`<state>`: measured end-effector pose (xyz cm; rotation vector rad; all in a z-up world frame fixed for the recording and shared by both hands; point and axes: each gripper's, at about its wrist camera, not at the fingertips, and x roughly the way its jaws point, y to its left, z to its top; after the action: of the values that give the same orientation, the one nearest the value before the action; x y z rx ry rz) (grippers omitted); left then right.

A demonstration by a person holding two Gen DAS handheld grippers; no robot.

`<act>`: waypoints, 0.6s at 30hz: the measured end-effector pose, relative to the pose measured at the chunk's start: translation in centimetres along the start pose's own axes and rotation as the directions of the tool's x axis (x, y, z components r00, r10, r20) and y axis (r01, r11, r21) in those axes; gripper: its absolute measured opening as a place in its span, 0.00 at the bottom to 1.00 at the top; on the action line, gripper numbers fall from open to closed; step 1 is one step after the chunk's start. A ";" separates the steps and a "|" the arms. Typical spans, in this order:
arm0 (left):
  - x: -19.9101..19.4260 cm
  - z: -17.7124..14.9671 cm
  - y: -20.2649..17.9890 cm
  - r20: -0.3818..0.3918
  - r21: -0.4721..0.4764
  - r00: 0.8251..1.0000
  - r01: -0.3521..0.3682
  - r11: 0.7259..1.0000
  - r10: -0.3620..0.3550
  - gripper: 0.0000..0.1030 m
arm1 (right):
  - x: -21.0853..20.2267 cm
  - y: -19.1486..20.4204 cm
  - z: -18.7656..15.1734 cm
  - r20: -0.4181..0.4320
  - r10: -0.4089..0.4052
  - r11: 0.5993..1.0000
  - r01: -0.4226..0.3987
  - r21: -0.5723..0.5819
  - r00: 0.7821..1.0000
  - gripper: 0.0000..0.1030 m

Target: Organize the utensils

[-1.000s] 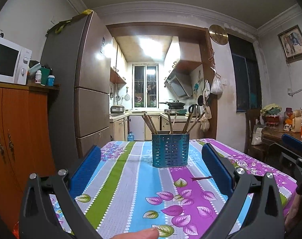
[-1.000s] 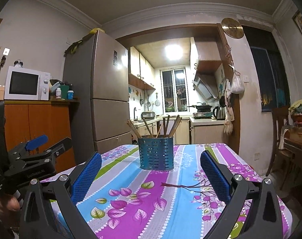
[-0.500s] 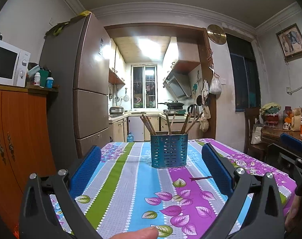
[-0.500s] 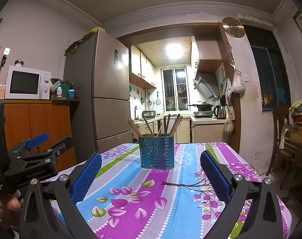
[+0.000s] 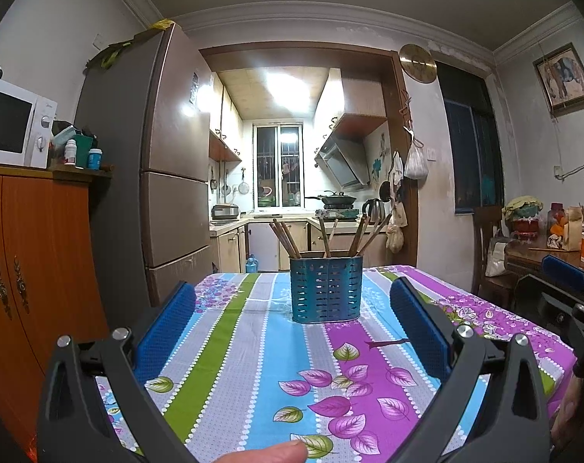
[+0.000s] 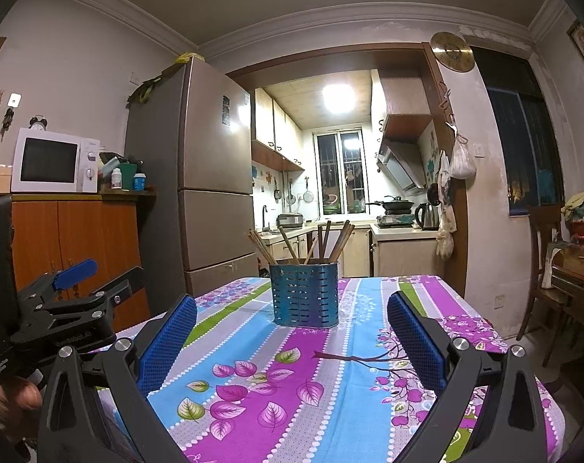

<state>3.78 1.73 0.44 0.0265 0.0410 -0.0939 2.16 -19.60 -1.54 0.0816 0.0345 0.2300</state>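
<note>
Two grippers hung with their blue-padded jaws spread wide and holding nothing as I watched over the dining table point(image 5: 253, 355), draped in a striped cloth printed with purple leaves. My left gripper point(image 5: 292, 301) sat low over the near edge of the cloth, a fingertip of the person's hand point(image 5: 269, 454) poking in at the bottom of its view. My right gripper point(image 6: 292, 308) hovered at the same near edge, likewise clear of any object, with the left gripper's black frame and blue lever visible at its left side.

Toward the far edge of the table, roughly midway across it, stood the blue perforated utensil holder point(image 5: 326, 289), upright on the cloth. Wooden chopsticks point(image 5: 286, 240) leaned out of it to the left, and more sticks fanned from its middle and right. From both wrist views the holder appeared between the open pads but well beyond them, touching neither.

One thin dark stick point(image 5: 386, 342) lay flat on the cloth near the right edge, close to the left gripper's right pad; I could not tell whether it was a loose utensil or part of the print.

Behind the table rose a tall refrigerator point(image 5: 164, 177), with a white microwave point(image 6: 54, 162) on an orange cabinet to its left.
</note>
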 end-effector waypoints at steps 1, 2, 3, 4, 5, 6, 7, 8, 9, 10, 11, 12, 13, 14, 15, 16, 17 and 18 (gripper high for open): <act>0.0 -0.1 -0.1 0.000 0.001 1.000 0.000 1.000 0.000 0.95 | 0.0 0.0 0.0 0.000 0.001 1.000 -0.001 -0.001 1.000 0.96; 0.0 -0.2 -0.1 -0.001 0.002 1.000 -0.001 1.000 0.001 0.95 | 0.0 0.0 0.1 0.000 0.003 1.000 -0.003 -0.001 1.000 0.96; 0.0 -0.3 -0.2 -0.002 0.002 1.000 0.000 1.000 0.000 0.95 | 0.0 0.0 0.0 0.001 0.004 1.000 -0.004 0.000 1.000 0.96; 0.0 -0.3 -0.3 -0.003 0.002 1.000 -0.001 1.000 0.001 0.95 | 0.0 0.1 0.1 0.001 0.005 1.000 -0.005 0.000 1.000 0.96; 0.1 -0.4 -0.3 -0.005 0.001 1.000 -0.002 1.000 0.002 0.95 | 0.1 0.0 0.1 0.002 0.005 1.000 -0.005 0.000 1.000 0.96; 0.1 -0.4 -0.3 -0.005 0.001 1.000 -0.001 1.000 0.001 0.95 | 0.1 0.0 0.1 0.002 0.006 1.000 -0.006 0.001 1.000 0.96; 0.1 -0.5 -0.3 -0.005 0.000 1.000 -0.001 1.000 0.001 0.95 | 0.1 0.0 0.1 0.001 0.007 1.000 -0.007 0.001 1.000 0.96; 0.2 -0.5 -0.3 -0.006 0.001 1.000 -0.001 1.000 0.001 0.95 | 0.1 0.1 0.1 0.000 0.008 1.000 -0.008 -0.001 1.000 0.96; 0.1 -0.5 -0.4 -0.007 0.002 1.000 -0.001 1.000 0.001 0.95 | 0.0 0.1 0.1 0.001 0.008 1.000 -0.008 -0.003 1.000 0.96; 0.2 -0.5 -0.4 -0.008 0.004 1.000 -0.001 1.000 0.001 0.95 | 0.0 0.0 0.1 0.001 0.010 1.000 -0.010 -0.004 1.000 0.96; 0.3 -0.5 -0.3 -0.009 0.003 1.000 0.000 1.000 0.000 0.95 | 0.0 0.1 0.1 0.001 0.012 1.000 -0.012 -0.006 1.000 0.96; 0.4 -0.5 -0.4 -0.010 0.003 1.000 0.000 1.000 0.000 0.95 | -0.1 0.0 0.2 0.003 0.013 1.000 -0.013 -0.006 1.000 0.96; 0.4 -0.5 -0.4 -0.009 0.003 1.000 0.000 1.000 0.000 0.95 | -0.1 0.0 0.2 0.005 0.014 1.000 -0.014 -0.006 1.000 0.96; 0.5 -0.5 -0.4 -0.010 0.004 1.000 -0.001 1.000 0.001 0.95 | -0.1 0.0 0.3 0.006 0.016 1.000 -0.016 -0.004 1.000 0.96; 0.4 -0.5 -0.4 -0.011 0.005 1.000 -0.001 1.000 0.001 0.95 | -0.1 -0.1 0.3 0.007 0.017 1.000 -0.017 -0.004 1.000 0.96; 0.5 -0.5 -0.4 -0.011 0.006 1.000 -0.001 1.000 0.001 0.95 | -0.1 -0.1 0.4 0.008 0.018 1.000 -0.018 -0.005 1.000 0.96; 0.6 -0.4 -0.4 -0.012 0.007 1.000 -0.002 1.000 0.002 0.95 | -0.1 -0.1 0.4 0.008 0.020 1.000 -0.020 -0.006 1.000 0.96; 0.7 -0.4 -0.4 -0.013 0.006 1.000 -0.002 1.000 0.002 0.95 | -0.1 0.0 0.4 0.008 0.022 1.000 -0.022 -0.007 1.000 0.96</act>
<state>4.40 1.32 -0.01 0.0333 0.0533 -0.0915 2.07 -19.70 -1.11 0.0763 0.0246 0.2518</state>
